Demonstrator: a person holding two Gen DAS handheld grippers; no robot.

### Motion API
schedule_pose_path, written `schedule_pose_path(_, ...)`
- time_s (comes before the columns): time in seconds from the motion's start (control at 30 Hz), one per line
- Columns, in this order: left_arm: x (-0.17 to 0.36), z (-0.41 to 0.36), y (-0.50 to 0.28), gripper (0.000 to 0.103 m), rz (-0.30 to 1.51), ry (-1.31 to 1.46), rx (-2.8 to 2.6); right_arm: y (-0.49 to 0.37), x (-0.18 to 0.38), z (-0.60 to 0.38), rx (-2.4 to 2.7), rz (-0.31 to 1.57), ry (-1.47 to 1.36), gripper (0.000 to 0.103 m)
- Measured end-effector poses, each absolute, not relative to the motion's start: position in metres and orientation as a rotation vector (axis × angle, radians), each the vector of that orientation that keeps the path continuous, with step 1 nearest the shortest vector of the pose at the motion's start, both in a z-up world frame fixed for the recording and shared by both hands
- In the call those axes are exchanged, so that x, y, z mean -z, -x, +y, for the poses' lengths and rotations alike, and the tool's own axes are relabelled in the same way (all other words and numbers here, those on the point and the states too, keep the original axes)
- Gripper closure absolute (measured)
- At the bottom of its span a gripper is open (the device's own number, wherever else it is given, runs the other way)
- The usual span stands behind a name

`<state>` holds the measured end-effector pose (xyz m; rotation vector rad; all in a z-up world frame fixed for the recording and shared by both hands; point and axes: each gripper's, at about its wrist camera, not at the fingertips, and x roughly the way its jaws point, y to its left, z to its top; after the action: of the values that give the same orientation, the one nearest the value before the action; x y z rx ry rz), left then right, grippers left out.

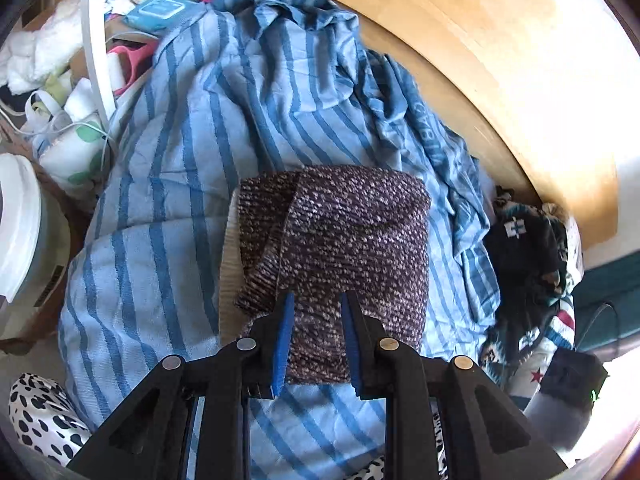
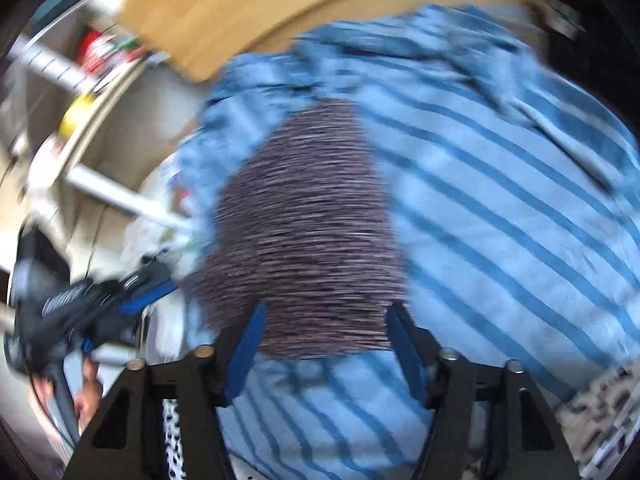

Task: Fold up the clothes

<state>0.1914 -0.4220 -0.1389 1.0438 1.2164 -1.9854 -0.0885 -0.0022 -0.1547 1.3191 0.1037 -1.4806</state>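
We see a folded knitted garment (image 1: pixel 340 248) of dark purple yarn flecked with white, roughly rectangular, with a coarse, bumpy texture. A ribbed edge (image 1: pixel 260 256) runs down its left side in the left wrist view, and a pale ribbed strip shows just beside it. The garment lies on top of a light blue cloth with darker blue stripes (image 1: pixel 168 184), which is soft, woven and heavily wrinkled, heaped in thick folds. Behind the cloth there is a smooth, curved panel of light wood (image 1: pixel 480 40).

Our left gripper (image 1: pixel 317 340) hovers above the near edge of the garment. Its black fingers with blue pads (image 1: pixel 282 344) stand a little apart and nothing is between them. Our right gripper (image 2: pixel 325 344) is above the same garment (image 2: pixel 304 220); its fingers are spread wide and hold nothing. The right wrist view is blurred, so the knit looks like streaks there. At the left side of this view the other gripper (image 2: pixel 144 288) appears, dark and blurred.

On the right of the left wrist view lies a crumpled dark patterned fabric (image 1: pixel 528 248), and at the lower left a white fabric with black spots (image 1: pixel 40 416).
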Motion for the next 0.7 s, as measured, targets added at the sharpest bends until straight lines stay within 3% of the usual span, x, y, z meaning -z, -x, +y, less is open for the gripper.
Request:
schedule_pose_path(0.07,0.136,-0.423,-0.197,0.078,1.285,-0.998,2.011,0.07,0.156,-0.02,1.46,0.161,-1.231,0.05)
schedule_pose_path(0.2,0.139,-0.422,-0.195,0.078,1.383,-0.923,2.121,0.034,0.16,-0.059,1.448,0.33,-1.109,0.053)
schedule_pose_path(0.33,0.177,-0.425,-0.188,0.078,1.526,-0.975,2.08,0.03,0.204,-0.081,1.433,0.427,-1.249,0.059)
schedule_pose_path(0.47,0.209,-0.409,-0.198,0.078,1.596,-1.017,2.012,0.028,0.203,-0.059,1.362,0.401,-1.245,0.06)
schedule_pose_path(0.63,0.183,-0.392,-0.216,0.078,1.615,-0.804,2.18,0.046,0.194,-0.025,1.331,0.279,-1.312,0.06)
schedule_pose_path(0.7,0.183,-0.394,-0.211,0.078,1.568,-0.837,2.16,0.054,0.185,-0.017,1.374,0.275,-1.303,0.06)
